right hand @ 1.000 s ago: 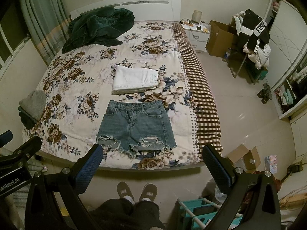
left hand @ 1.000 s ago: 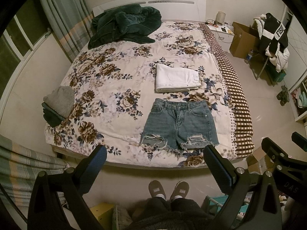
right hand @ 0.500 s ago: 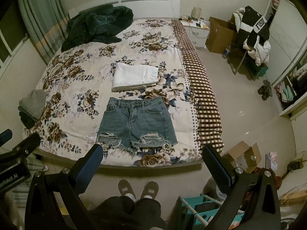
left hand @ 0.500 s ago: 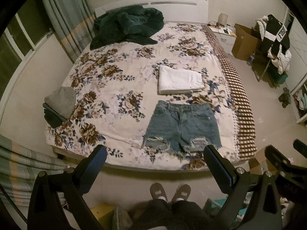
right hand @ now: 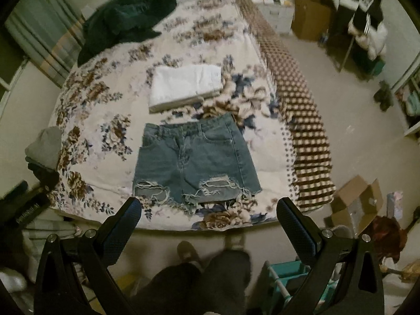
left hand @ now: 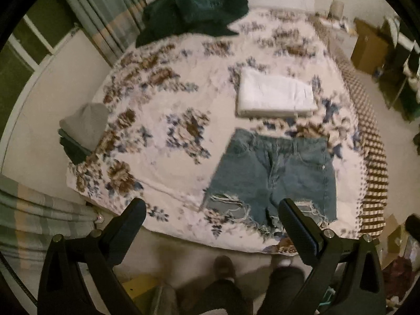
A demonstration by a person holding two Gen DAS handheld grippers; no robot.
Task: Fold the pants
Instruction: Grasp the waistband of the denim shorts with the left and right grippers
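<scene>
Ripped blue denim shorts (left hand: 273, 176) lie flat and unfolded near the foot of the floral bed (left hand: 168, 162), waistband toward the headboard; they also show in the right wrist view (right hand: 194, 162). My left gripper (left hand: 212, 210) is open and empty, held above the bed's foot edge, its right finger over the shorts' hem. My right gripper (right hand: 208, 208) is open and empty, just short of the frayed hems. The left gripper's body shows at the left edge of the right wrist view.
Folded white pants (left hand: 274, 97) lie beyond the shorts (right hand: 185, 86). A dark green blanket (left hand: 194, 8) is heaped by the headboard. A grey and green folded pile (left hand: 84, 128) sits on the bed's left edge. Cardboard boxes (right hand: 354, 204) and a teal rack (right hand: 288, 275) stand on the floor to the right.
Both grippers have moved forward and down toward the bed; the shorts look larger and nearer. The person's feet have stepped forward. Both grippers stay open.
</scene>
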